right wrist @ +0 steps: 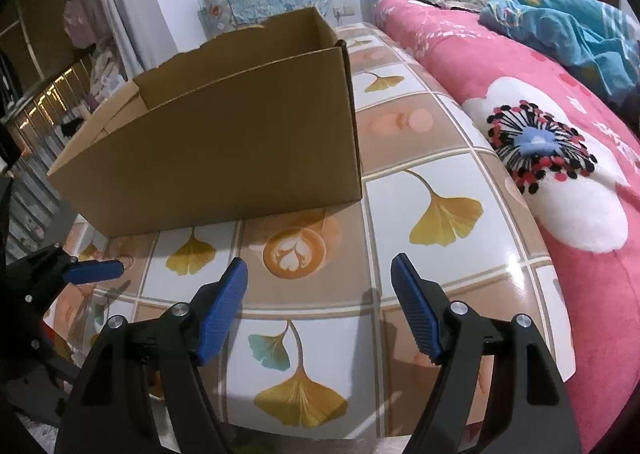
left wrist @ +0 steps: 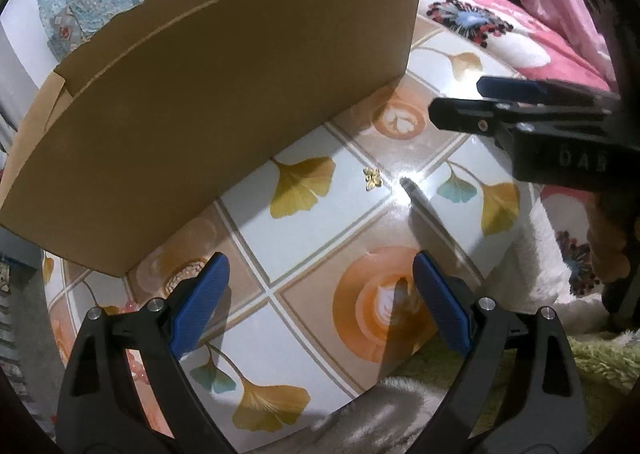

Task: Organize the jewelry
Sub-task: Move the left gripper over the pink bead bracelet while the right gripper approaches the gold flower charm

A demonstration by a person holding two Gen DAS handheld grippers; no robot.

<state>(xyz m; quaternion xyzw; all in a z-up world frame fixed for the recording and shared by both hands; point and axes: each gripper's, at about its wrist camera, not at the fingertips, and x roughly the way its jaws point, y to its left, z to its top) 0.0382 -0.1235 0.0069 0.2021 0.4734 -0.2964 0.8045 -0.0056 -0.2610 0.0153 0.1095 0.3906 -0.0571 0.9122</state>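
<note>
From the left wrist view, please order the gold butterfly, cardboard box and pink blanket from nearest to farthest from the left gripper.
1. Gold butterfly, ahead on the table.
2. Cardboard box, behind it, leftward.
3. Pink blanket, far right, past the table edge.

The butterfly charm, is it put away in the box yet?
Not yet. The little gold butterfly lies on the table, beside the cardboard box. What shows of the box's inside looks bare. Both the left tongs and the right tongs are open and hold nothing. Picking it up and boxing it is left.
</note>
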